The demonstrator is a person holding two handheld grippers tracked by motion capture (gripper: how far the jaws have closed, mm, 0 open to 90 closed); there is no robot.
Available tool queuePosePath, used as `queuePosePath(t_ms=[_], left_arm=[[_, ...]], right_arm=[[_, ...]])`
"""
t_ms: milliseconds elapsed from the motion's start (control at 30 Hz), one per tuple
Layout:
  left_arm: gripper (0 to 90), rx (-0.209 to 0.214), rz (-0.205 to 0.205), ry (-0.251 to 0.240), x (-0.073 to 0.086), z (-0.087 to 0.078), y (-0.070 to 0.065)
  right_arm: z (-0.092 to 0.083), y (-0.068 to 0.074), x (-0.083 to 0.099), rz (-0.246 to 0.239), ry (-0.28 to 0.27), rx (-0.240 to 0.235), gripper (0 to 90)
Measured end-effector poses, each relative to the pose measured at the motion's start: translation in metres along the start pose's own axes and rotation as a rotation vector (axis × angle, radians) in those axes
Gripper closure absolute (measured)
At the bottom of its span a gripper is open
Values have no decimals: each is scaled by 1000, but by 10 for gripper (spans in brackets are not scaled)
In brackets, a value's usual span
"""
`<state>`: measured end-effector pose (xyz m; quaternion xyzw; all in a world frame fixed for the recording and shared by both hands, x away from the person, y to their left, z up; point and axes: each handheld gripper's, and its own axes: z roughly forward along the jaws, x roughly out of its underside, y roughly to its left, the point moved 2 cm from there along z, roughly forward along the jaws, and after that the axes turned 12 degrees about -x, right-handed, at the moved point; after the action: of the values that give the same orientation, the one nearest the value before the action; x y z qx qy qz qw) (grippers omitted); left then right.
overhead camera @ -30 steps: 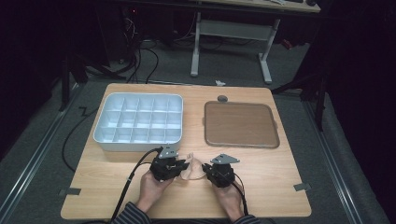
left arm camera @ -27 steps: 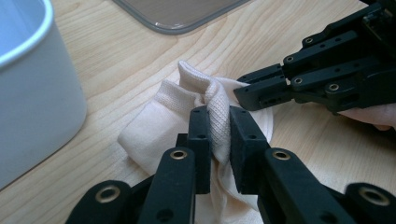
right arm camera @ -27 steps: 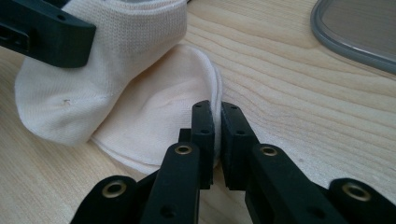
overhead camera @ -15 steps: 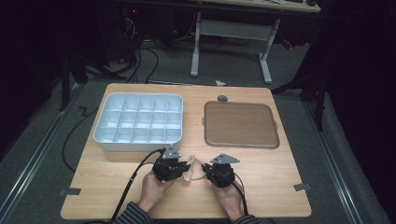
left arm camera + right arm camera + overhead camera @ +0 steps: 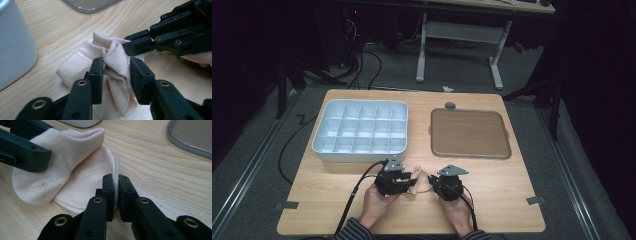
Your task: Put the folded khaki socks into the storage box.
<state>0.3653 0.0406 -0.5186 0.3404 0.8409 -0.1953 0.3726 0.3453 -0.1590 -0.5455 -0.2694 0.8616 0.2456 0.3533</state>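
Between the matt black plastic jaws lies a cream knitted cloth sock (image 5: 113, 62), soft and ribbed. Beneath it, the table (image 5: 160, 167) is pale, smooth-grained wood.

No legible text, label, brand, number or sign appears in any view. The cream sock (image 5: 112, 72) between the jaws carries no print, the black jaw links on either side of it bear no marking, and the wooden surface (image 5: 160, 165) beyond the jaws is unmarked.
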Motion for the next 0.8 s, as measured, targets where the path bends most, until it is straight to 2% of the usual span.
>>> queuePosePath(t_ms=[233, 400, 500, 667, 800], left_arm=[[570, -2, 8, 0, 1, -6, 2], [534, -5, 5, -23, 1, -13, 4], [523, -20, -7, -30, 2, -16, 7], [510, -4, -46, -64, 4, -25, 14], [509, -19, -61, -71, 5, -28, 18]], right_arm=[[0, 0, 0, -5, 0, 3, 808], [0, -1, 0, 3, -1, -5, 779], [-1, -1, 0, 9, -3, -12, 766], [-3, 0, -1, 10, -6, -13, 758], [-5, 1, -3, 3, -8, -12, 759]])
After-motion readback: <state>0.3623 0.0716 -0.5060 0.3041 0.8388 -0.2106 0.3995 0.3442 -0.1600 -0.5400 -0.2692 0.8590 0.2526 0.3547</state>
